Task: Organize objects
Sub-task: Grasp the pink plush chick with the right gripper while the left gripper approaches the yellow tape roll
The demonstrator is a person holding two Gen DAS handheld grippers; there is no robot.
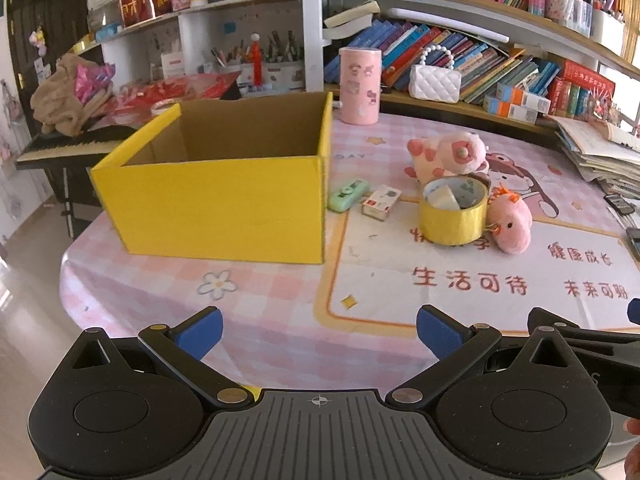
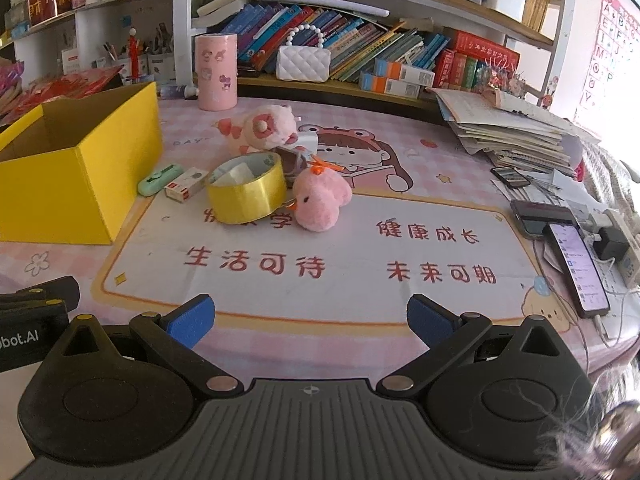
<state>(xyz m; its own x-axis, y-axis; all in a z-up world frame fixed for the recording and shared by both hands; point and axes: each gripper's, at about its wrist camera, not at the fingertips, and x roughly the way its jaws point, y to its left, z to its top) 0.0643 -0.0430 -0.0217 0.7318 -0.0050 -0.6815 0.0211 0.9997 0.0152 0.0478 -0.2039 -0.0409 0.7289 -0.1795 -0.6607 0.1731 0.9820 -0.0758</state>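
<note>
An open yellow cardboard box (image 1: 216, 204) (image 2: 72, 176) stands on the pink tablecloth, nothing visible inside. To its right lie a mint-green case (image 1: 347, 195) (image 2: 160, 179), a small white and red box (image 1: 381, 201) (image 2: 186, 189), a gold tape roll (image 1: 454, 211) (image 2: 248, 194), a pink duck plush (image 1: 510, 222) (image 2: 320, 200) and a larger pink spotted plush (image 1: 448, 154) (image 2: 262, 128). My left gripper (image 1: 319, 334) hovers open near the table's front edge, well short of the box. My right gripper (image 2: 310, 320) is open too, empty, in front of the tape and duck.
A pink cylinder (image 1: 359, 86) (image 2: 216, 73) and a white quilted purse (image 2: 303, 62) stand at the back by full bookshelves. A paper stack (image 2: 512, 132), phones (image 2: 576, 264) and a charger with cables lie at the right. A keyboard (image 1: 76, 144) sits left of the table.
</note>
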